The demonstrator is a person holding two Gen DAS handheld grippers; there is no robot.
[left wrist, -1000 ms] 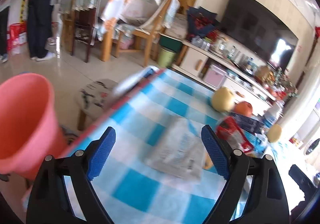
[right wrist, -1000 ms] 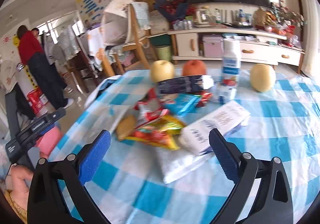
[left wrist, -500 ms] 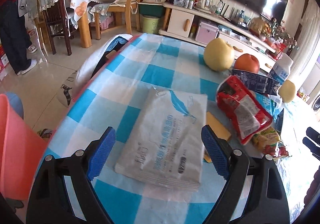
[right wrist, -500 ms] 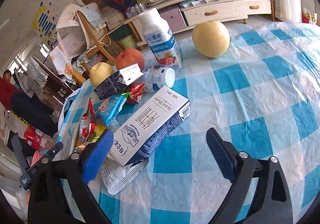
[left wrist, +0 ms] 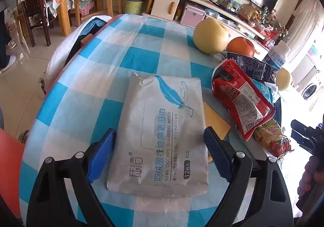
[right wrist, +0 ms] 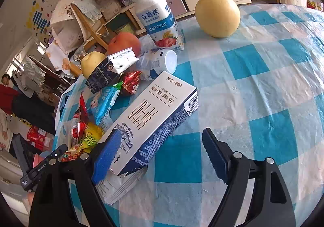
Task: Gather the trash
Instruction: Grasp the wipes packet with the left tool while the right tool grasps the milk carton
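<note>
Trash pickup, approach stage by the look of it. Left gripper (left wrist: 159,156) spread wide and straddling the near end of the wipes pack (left wrist: 162,135), lying flat on the checked cloth (left wrist: 85,93); blue pads just beside both edges, not clearly pressing, so nothing held. Right gripper (right wrist: 160,154) also wide, empty, with its left pad at the near corner of the milk carton (right wrist: 149,123), which lies propped on a white wrapper (right wrist: 119,184). Rest of the litter heaped just past the carton: snack bags, tipped bottle. Next up, probably: drop lower, squeeze across the pack's width, lift. Flat and floppy, so likely to sag or slip. Pink bin (left wrist: 10,168) waiting at far left edge.
</note>
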